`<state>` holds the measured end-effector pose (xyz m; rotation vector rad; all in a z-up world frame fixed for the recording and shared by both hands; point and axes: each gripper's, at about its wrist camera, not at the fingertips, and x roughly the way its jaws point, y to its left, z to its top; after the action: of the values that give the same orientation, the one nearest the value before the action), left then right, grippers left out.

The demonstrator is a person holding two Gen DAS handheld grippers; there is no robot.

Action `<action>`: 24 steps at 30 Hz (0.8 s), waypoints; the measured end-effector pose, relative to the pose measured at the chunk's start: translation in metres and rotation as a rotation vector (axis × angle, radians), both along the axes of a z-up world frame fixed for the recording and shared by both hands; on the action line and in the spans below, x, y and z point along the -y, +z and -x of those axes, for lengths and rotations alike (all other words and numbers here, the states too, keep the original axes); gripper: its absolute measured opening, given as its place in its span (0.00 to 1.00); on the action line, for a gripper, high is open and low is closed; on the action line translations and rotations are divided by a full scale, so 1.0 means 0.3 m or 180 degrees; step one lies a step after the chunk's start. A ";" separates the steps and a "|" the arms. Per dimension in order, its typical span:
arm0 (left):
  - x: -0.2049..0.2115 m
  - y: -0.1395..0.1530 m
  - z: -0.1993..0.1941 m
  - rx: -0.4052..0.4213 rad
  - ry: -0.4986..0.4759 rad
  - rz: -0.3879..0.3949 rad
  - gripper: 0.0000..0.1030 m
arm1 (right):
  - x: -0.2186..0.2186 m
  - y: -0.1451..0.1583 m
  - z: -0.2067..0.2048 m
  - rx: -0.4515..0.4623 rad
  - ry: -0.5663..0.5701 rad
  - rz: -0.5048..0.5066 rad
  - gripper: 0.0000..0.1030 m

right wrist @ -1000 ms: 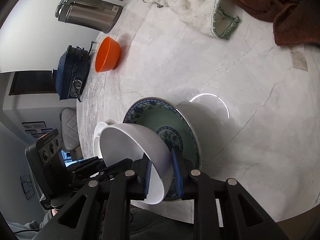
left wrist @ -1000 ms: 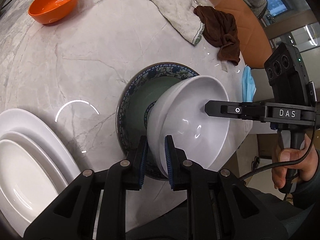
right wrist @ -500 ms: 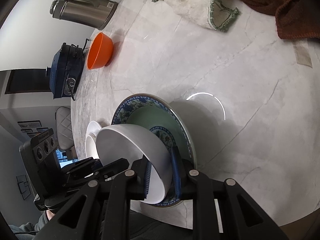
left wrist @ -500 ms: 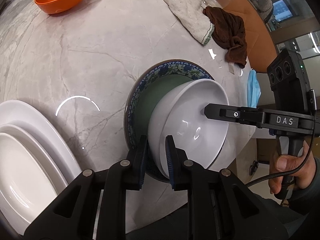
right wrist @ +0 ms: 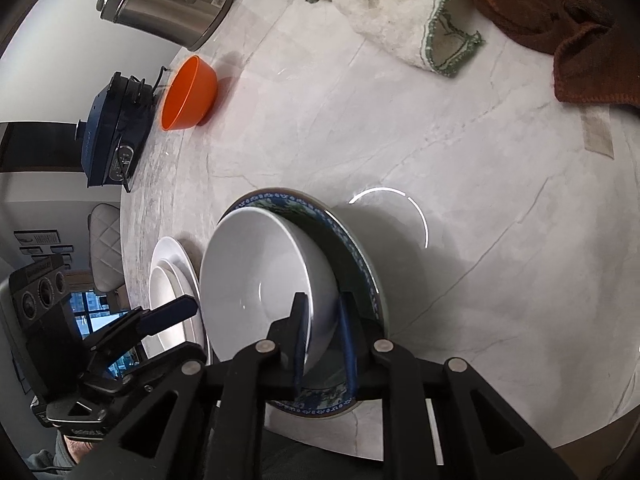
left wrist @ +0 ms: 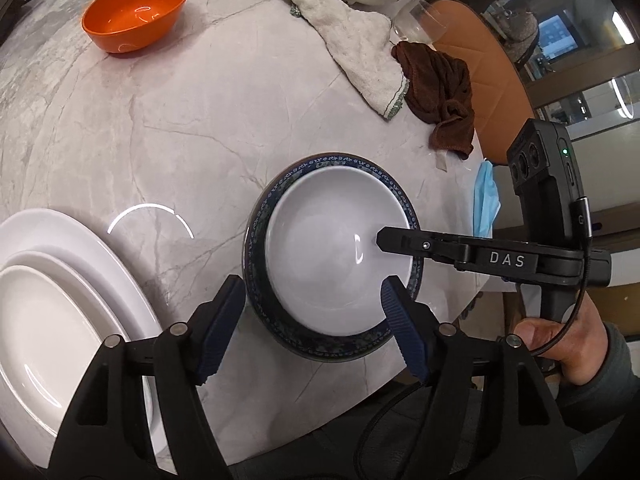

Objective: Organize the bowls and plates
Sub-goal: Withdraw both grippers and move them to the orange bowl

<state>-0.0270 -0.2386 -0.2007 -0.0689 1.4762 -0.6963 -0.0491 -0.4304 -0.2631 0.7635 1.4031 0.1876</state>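
at the far left of the left wrist view a stack of white oval plates [left wrist: 60, 300] lies at the tabletop [left wrist: 180, 128] edge, and any sideways swing of the left tongs [left wrist: 308, 312] could clip its rim. those tongs are opening, their blue pads standing clear on either side of the white bowl [left wrist: 332, 252] with nothing pressed between them. the bowl sits inside the blue patterned plate [left wrist: 256, 240], near the front edge of the tabletop.

the right tongs [right wrist: 322, 332] are closing on the bowl's near wall, one pad inside and one outside, so the bowl is now clamped from one side only. in the right wrist view it appears tipped against the plate, not settled flat, though the fisheye makes this hard to judge. if that grip lets go while the bowl leans, it could drop, rock or chip the plate. if the right tongs lift or drag instead, the smooth glazed wall may slip in the pads, or the plate may be pulled toward the edge.

farther off, the orange bowl [left wrist: 134, 12] waits near the back, well apart, and the cloths [left wrist: 360, 52] are out of the way.
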 end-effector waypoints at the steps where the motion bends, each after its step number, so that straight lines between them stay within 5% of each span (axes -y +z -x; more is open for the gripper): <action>1: -0.006 0.002 -0.001 -0.0012 0.0013 0.0000 0.67 | -0.003 0.001 0.000 0.0008 0.0015 0.0017 0.17; 11: -0.112 0.100 -0.039 0.0110 0.0250 0.0207 0.67 | -0.013 0.024 -0.008 0.0036 0.0127 0.0156 0.19; 12: -0.127 0.114 -0.051 0.0130 0.0284 0.0245 0.67 | -0.015 0.034 -0.007 0.0042 0.0146 0.0176 0.27; 14: -0.160 0.138 -0.079 0.0163 0.0358 0.0299 0.83 | -0.010 0.061 -0.004 0.0070 0.0136 0.0183 0.54; 16: -0.196 0.164 -0.108 0.0266 0.0425 0.0287 0.95 | -0.002 0.098 0.000 0.0171 0.0106 0.0053 0.88; 24: -0.405 0.277 -0.304 0.0768 0.0730 0.0024 0.99 | 0.120 0.252 -0.044 0.0766 -0.0142 -0.0323 1.00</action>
<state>0.0643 -0.1172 -0.1177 -0.1523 1.2119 -0.5048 -0.0359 -0.4665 -0.1875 0.8268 1.1545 0.3076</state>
